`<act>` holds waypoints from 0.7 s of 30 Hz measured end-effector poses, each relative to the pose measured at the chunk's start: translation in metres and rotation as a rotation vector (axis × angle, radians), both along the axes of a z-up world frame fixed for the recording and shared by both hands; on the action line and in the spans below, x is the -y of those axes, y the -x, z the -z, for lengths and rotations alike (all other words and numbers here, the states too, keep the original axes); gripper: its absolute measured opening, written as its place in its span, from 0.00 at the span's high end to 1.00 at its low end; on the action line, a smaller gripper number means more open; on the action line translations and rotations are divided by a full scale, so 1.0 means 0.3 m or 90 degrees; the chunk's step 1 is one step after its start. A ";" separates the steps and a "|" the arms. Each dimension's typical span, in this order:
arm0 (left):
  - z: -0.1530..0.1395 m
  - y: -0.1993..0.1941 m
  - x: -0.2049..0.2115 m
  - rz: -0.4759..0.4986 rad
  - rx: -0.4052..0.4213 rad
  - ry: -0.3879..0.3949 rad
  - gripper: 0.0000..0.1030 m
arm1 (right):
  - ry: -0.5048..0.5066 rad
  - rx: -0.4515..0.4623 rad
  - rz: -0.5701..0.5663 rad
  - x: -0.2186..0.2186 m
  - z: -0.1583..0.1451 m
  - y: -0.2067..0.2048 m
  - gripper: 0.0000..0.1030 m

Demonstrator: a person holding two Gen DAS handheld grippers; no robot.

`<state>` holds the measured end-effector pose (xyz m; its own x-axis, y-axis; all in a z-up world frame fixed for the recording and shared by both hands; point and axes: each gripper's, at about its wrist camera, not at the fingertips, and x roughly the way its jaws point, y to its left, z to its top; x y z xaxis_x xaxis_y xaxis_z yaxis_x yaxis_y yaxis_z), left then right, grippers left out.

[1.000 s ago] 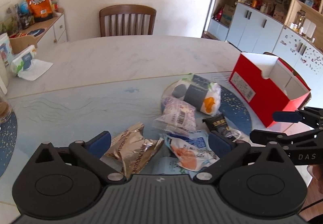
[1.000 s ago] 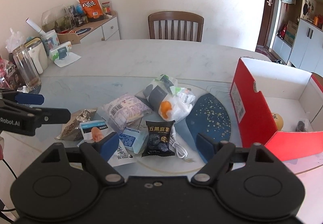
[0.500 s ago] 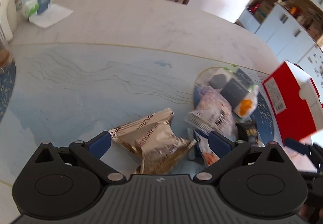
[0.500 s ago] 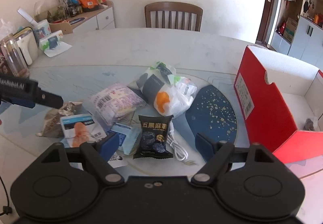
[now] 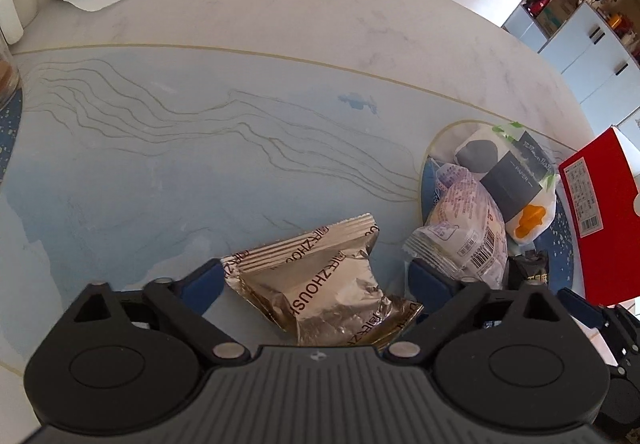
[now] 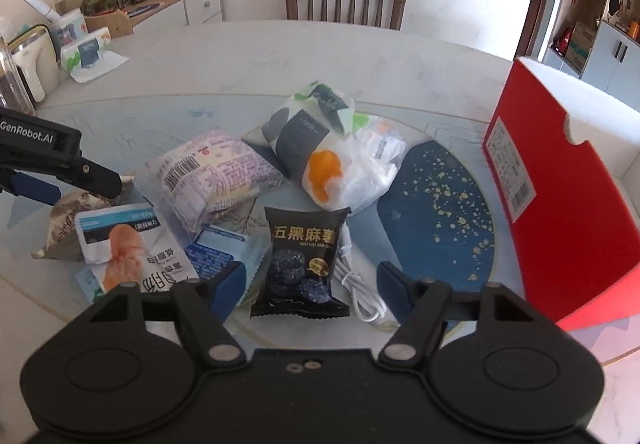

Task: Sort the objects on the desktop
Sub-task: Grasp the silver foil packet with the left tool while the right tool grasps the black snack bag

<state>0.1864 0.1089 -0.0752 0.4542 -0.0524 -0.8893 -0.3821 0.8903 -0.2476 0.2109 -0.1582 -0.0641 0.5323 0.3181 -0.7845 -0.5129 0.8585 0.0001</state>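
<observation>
- Gold pouch [image 5: 320, 284] lay near the table's [image 5: 200, 144] front edge between the left tool's [image 5: 316, 280] closing, not-yet-gripping jaws; slick foil might slip.
- Right tool [image 6: 308, 280] was closing round the black packet [image 6: 302, 264]; the white cable [image 6: 352, 284] touching it could snag.

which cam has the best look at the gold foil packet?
Left wrist: the gold foil packet sits large and central between the closing fingers of the left gripper, lettering readable. The right wrist view shows only a crumpled corner behind other packets, under the left gripper.
</observation>
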 end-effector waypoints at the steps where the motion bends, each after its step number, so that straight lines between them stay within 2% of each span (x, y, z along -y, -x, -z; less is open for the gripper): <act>1: 0.003 -0.002 0.002 0.002 -0.001 0.002 0.17 | 0.002 -0.001 -0.001 -0.003 0.003 -0.004 0.36; 3: 0.004 -0.006 0.003 0.007 0.000 -0.006 0.26 | 0.007 0.001 -0.003 -0.009 0.006 -0.007 0.38; 5: 0.001 -0.005 0.011 0.008 0.004 -0.015 0.34 | 0.007 -0.001 -0.006 -0.013 0.006 -0.013 0.48; 6: 0.000 -0.005 0.011 0.009 0.006 -0.016 0.38 | 0.006 -0.003 -0.006 -0.013 0.006 -0.015 0.49; 9: -0.003 0.000 0.016 0.015 0.012 -0.017 0.42 | 0.002 -0.008 -0.009 -0.013 0.005 -0.018 0.60; 10: -0.005 0.004 0.020 0.020 0.014 -0.021 0.43 | 0.001 -0.011 -0.011 -0.014 0.007 -0.018 0.61; 15: -0.030 0.011 0.058 0.062 0.038 -0.049 0.66 | 0.000 -0.011 -0.018 -0.020 0.003 -0.012 0.68; 21: -0.046 0.028 0.072 0.076 0.061 -0.065 0.77 | -0.005 -0.011 -0.014 -0.012 -0.006 -0.010 0.70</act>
